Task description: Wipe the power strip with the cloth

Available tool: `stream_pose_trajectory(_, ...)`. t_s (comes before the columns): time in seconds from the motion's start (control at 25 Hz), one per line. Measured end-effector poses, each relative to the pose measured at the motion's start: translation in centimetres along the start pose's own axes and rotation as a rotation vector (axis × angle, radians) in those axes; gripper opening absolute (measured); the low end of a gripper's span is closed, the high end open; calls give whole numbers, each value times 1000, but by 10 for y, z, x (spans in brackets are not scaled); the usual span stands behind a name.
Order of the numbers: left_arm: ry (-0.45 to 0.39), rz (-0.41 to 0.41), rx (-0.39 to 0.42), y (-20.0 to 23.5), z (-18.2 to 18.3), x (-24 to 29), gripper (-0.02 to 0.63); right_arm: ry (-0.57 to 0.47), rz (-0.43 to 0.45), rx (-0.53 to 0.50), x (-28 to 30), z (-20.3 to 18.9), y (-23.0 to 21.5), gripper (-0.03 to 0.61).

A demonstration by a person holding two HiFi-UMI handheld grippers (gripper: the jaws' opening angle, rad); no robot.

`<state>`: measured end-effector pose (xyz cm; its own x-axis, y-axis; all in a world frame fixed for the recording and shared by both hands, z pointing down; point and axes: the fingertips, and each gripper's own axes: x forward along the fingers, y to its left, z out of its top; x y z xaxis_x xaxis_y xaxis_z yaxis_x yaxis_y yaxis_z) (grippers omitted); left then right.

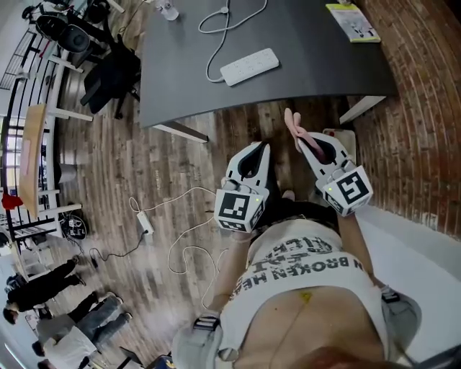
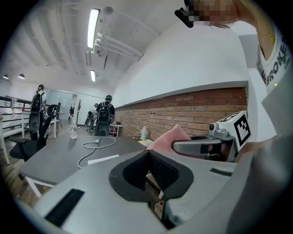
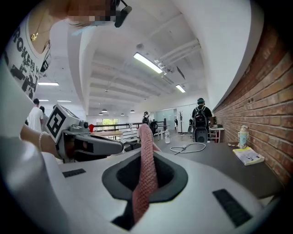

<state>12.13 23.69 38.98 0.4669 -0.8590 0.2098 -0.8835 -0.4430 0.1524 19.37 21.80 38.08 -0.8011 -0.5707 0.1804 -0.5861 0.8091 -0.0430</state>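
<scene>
a person's printed shirt (image 1: 302,267) fills the foreground. just ahead of it both grippers are held side by side, close to level, above the wooden floor (image 1: 166,158) and short of the bench (image 1: 310,65). the left gripper (image 1: 258,151) has its jaws together with nothing between them. the right gripper (image 1: 318,144) is clamped on the pink cloth (image 1: 294,128), which stands out past the jaw tips as a narrow folded band. farther on, the white power strip (image 1: 249,66) lies flat and slanted on the dark bench, well apart from both grippers. its white cable (image 1: 216,29) loops away toward the far edge, and a bottle (image 1: 167,9) and a yellow booklet (image 1: 351,21) sit near the far corners. wiping has not begun, by the look of it. the likely trouble from here: the power strip looks light and lies loose on a smooth top, so a one-sided wipe could push it along or spin it rather than clean it, unless the empty left gripper pins it. the cloth is pinched edge-on, so little of it may meet the power strip, and hard jaw tips could scrape the sockets. a pinch this narrow could also let the cloth drag out mid-stroke, and a wide sweep might snag the cable loop
</scene>
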Motion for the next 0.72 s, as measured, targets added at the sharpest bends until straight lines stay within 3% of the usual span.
stream_pose_trajectory(0.4,-21,-60,2,108,37,98,8,9,-29,-7,124,25,-73,17)
stream_pose_trajectory(0.72,-12,-105,28,200,64,149,8,15,-34,-13,232,48,-107,17)
